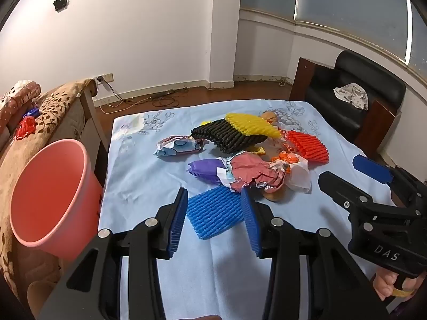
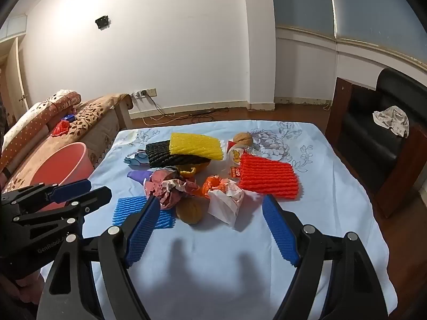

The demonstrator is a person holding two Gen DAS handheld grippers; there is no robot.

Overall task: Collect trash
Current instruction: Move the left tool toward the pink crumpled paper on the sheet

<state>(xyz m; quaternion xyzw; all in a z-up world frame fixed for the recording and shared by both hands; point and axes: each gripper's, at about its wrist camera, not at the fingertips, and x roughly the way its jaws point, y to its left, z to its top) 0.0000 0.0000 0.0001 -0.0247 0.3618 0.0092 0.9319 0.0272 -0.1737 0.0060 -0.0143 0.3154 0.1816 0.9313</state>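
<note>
On blue tablecloth (image 2: pixel 307 240), five foam nets (image 2: pixel 267 177), two walnuts (image 2: pixel 190 210), one bucket (image 1: pixel 45 194)

surface: blue floral sheet (image 2: pixel 320 186) | on it: foam nets (image 2: pixel 267 177), crumpled wrappers (image 2: pixel 170 186), walnuts (image 2: pixel 190 211)

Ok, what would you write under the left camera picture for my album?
Open left gripper lined up with a blue foam net, pink bin waiting beside the table.

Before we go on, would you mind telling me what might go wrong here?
1. The left hand-held gripper, open around the blue foam, may also snag the crumpled red wrapper touching it.
2. The bin sits off the table's edge, so a loose grip could drop foam short.
</note>
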